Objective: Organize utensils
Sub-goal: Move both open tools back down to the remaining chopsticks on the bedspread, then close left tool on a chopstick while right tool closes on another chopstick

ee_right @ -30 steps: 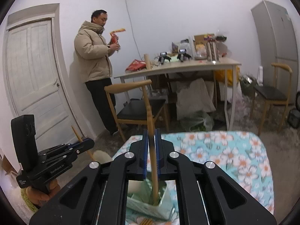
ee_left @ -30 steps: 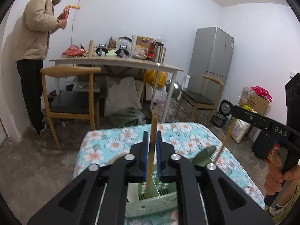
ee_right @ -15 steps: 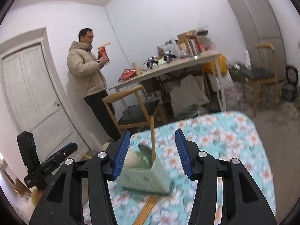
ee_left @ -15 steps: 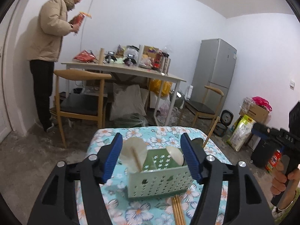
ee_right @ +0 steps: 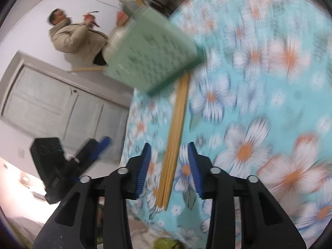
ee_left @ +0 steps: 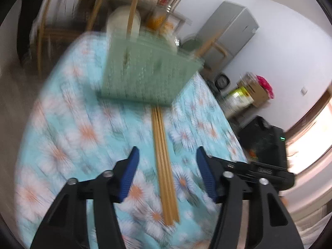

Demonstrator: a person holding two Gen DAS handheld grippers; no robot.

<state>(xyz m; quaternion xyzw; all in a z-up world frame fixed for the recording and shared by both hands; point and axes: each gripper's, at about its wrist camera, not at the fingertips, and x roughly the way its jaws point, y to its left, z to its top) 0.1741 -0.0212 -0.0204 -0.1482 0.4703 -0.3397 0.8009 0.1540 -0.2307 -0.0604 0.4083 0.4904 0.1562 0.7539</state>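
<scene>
A bundle of wooden chopsticks (ee_left: 164, 161) lies on the floral blue tablecloth (ee_left: 68, 128), running from the green perforated utensil basket (ee_left: 145, 76) toward me. The basket holds wooden-handled spoons (ee_left: 124, 22). My left gripper (ee_left: 167, 166) is open and empty, its jaws either side of the chopsticks, above them. In the right wrist view my right gripper (ee_right: 169, 161) is open and empty over the same chopsticks (ee_right: 174, 132), near their closer end; the basket (ee_right: 151, 56) stands beyond. The left gripper (ee_right: 91, 151) shows at the left. Both views are motion-blurred.
A man in a beige coat (ee_right: 72, 35) stands by a white door (ee_right: 58, 108). A grey fridge (ee_left: 228, 35), boxes and bags (ee_left: 251, 91) and wooden chairs (ee_left: 47, 31) stand beyond the table. The table's near edge (ee_right: 145, 222) is close under my right gripper.
Both grippers opened, leaving wooden utensils standing in the basket, then drew back and tilted down. They now hover over the chopsticks on the cloth.
</scene>
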